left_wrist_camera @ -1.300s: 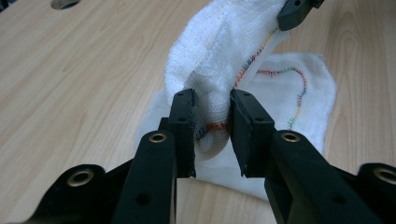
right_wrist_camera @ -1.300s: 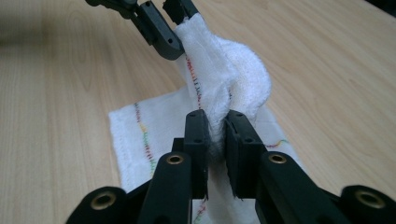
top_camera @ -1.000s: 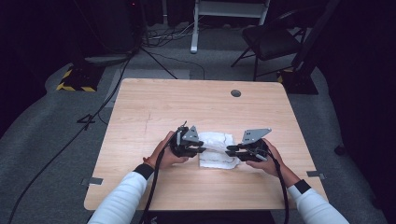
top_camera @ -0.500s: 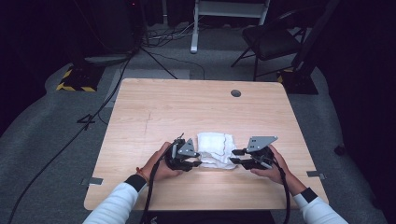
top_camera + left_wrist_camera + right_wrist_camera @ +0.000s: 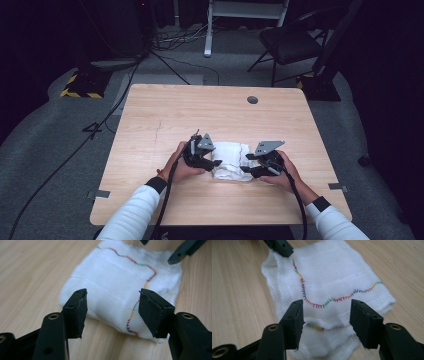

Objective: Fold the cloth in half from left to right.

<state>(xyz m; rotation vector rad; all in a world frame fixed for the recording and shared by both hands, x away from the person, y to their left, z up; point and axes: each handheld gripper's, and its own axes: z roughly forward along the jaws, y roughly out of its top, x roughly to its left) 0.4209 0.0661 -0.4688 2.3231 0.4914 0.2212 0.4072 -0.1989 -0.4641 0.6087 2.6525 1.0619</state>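
Folded white cloth lies on table between left gripper and right gripper; both jaws just opened, spread, pads clear of fabric

Looks like a lab / recording studio, not a home. Single light-wood table at frame centre w/ a cable grommet at its far edge, on grey carpet. Surroundings dark on all sides. Upper left: stand base w/ yellow-black hazard tape, black cables running across the floor. Top centre: white frame legs. Upper right: black folding chair. Grey tape marks at the table's near corners.
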